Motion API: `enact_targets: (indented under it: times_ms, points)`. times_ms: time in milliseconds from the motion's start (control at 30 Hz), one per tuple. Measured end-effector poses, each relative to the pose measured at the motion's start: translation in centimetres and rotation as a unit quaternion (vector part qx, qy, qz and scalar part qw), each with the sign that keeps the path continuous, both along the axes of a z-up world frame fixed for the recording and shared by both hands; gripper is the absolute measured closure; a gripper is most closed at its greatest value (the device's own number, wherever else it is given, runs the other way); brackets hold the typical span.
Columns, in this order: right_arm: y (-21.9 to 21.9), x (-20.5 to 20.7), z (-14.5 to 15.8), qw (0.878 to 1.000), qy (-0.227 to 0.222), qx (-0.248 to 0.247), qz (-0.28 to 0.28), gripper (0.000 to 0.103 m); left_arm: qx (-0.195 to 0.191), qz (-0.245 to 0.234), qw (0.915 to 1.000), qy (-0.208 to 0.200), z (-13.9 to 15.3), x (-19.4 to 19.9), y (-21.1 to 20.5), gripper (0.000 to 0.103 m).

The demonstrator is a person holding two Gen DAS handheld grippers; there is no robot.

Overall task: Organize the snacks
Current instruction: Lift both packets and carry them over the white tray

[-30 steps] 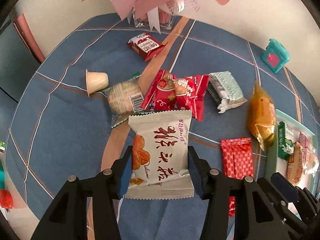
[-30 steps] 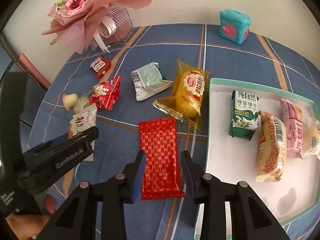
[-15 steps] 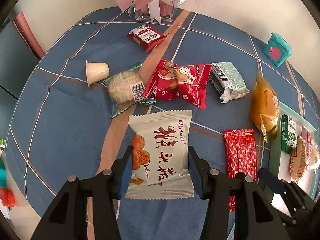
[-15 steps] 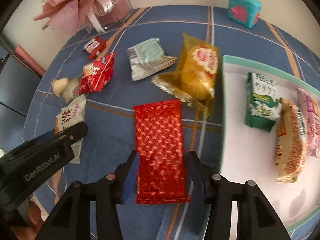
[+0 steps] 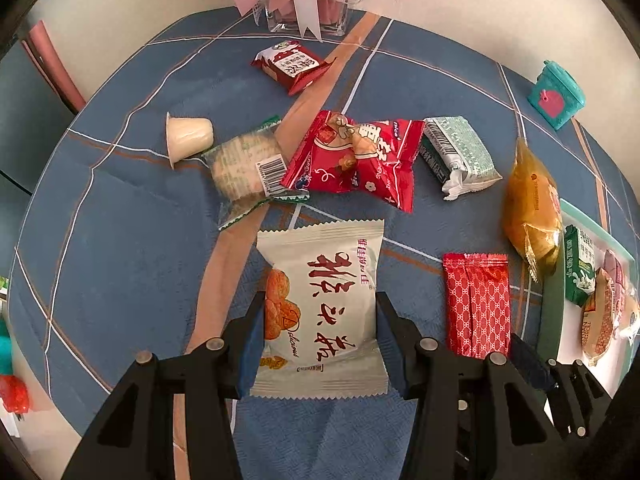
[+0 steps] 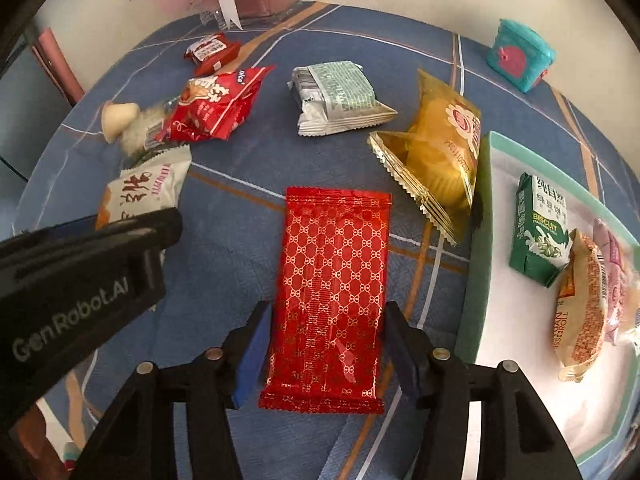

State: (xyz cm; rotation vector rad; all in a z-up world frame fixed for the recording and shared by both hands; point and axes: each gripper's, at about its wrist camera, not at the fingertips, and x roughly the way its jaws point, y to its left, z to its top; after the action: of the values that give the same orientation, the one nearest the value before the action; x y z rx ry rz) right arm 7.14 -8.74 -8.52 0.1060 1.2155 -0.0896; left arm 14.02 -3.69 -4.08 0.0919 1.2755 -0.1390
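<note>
My left gripper (image 5: 320,340) is shut on a white snack packet with red characters (image 5: 320,304), its blue pads pressing both sides. My right gripper (image 6: 326,352) is shut on a red patterned packet (image 6: 332,292), which also shows in the left wrist view (image 5: 476,304). A teal-rimmed white tray (image 6: 476,264) at the right holds a green biscuit box (image 6: 540,228) and several wrapped snacks. On the blue cloth lie a yellow packet (image 6: 440,156), a pale green packet (image 6: 336,96), a red bag (image 6: 216,104) and a small red packet (image 6: 212,50).
A jelly cup (image 5: 188,136) and a clear-wrapped biscuit (image 5: 248,164) lie at the left. A glass vase with a pink bouquet (image 5: 308,12) stands at the back. A teal toy box (image 6: 520,56) sits at the back right.
Both grippers keep hold of their packets. Both views have shifted so the snacks and the tray sit lower in frame and look closer.
</note>
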Motion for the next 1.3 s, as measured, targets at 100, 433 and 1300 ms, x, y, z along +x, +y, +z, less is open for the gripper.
enact_targets:
  times_ms: [100, 433, 1300]
  points:
    - [0.5, 0.0, -0.1, 1.0, -0.001, 0.0, 0.0, 0.043, 0.001, 0.001, 1.0, 0.001, -0.2, 0.1, 0.0, 0.05]
    - [-1.9, -0.8, 0.5, 1.0, -0.006, 0.015, 0.006, 0.048, 0.005, 0.002, 1.0, 0.003, -0.5, 0.4, -0.2, 0.05]
    - [-6.7, -3.1, 7.5, 0.995, -0.065, 0.067, -0.018, 0.056, -0.018, 0.003, 0.9983, -0.056, 4.1, -1.4, 1.2, 0.05]
